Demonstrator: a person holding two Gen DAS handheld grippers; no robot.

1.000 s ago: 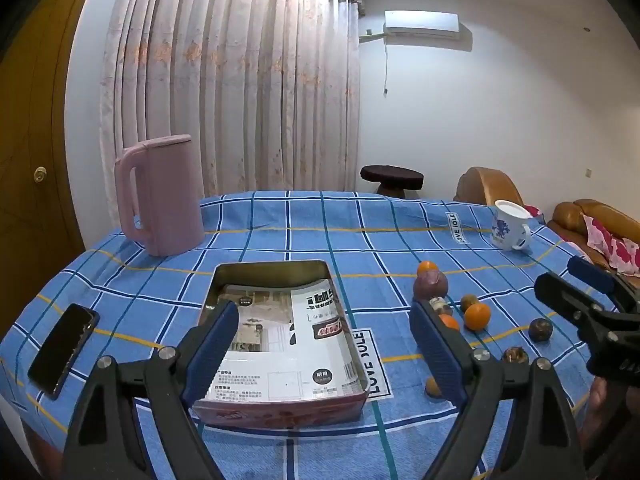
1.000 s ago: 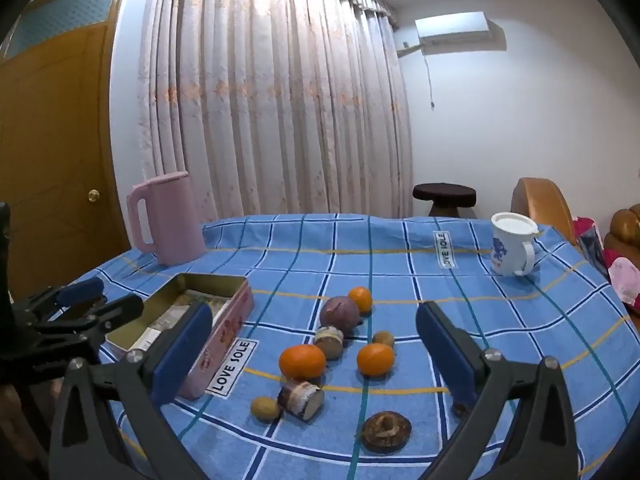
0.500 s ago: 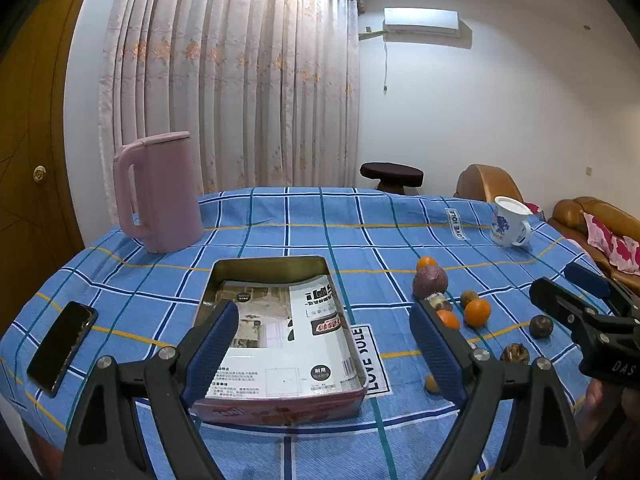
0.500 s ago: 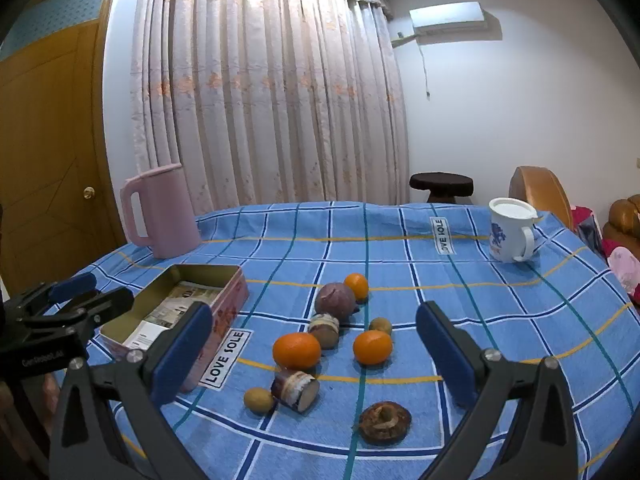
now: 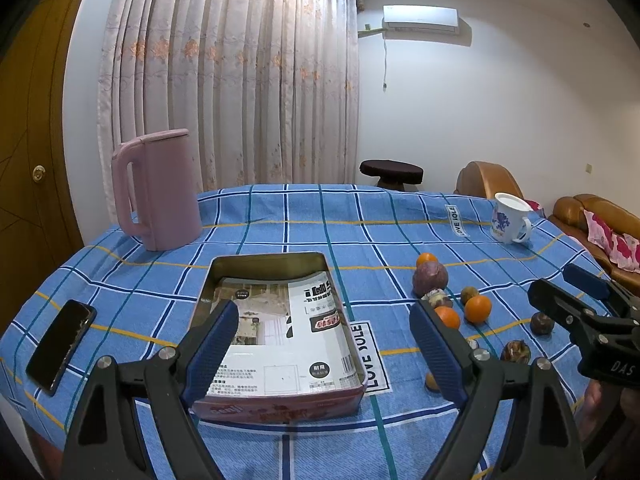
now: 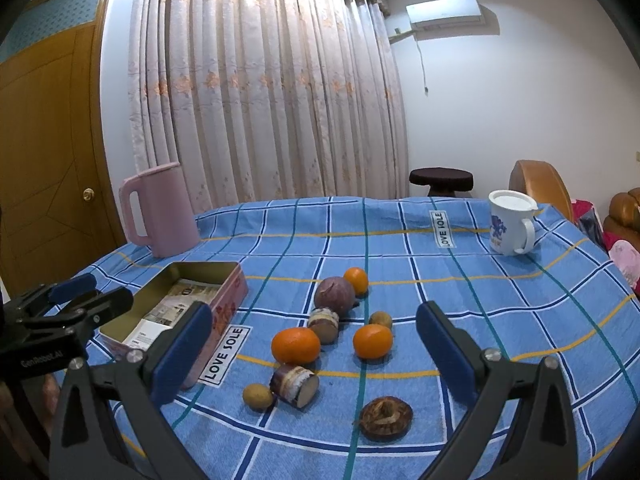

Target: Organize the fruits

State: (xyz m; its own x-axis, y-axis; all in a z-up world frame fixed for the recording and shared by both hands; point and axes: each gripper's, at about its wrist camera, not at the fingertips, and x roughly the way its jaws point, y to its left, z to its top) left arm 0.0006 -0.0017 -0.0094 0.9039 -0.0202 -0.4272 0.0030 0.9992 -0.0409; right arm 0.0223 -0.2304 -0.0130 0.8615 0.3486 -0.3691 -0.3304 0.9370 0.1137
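Several fruits lie loose on the blue checked tablecloth [image 6: 520, 300]: three oranges, the nearest [image 6: 296, 345], another [image 6: 372, 341] and a far one [image 6: 356, 279], a purple passion fruit [image 6: 334, 295], small brown fruits and cut sugarcane pieces [image 6: 295, 385]. An open pink tin [image 5: 276, 336] with paper inside sits left of them; it also shows in the right wrist view [image 6: 192, 312]. My left gripper [image 5: 324, 352] is open and empty above the tin. My right gripper [image 6: 314, 356] is open and empty above the fruits.
A pink jug [image 5: 158, 194] stands at the back left. A white mug [image 6: 510, 226] stands at the back right. A black phone [image 5: 60, 346] lies near the left table edge. A dried brown fruit [image 6: 386, 416] lies nearest the front edge.
Both grippers have risen slightly and tilted; the views shifted a little. Nothing on the table moved and both grippers stay open.
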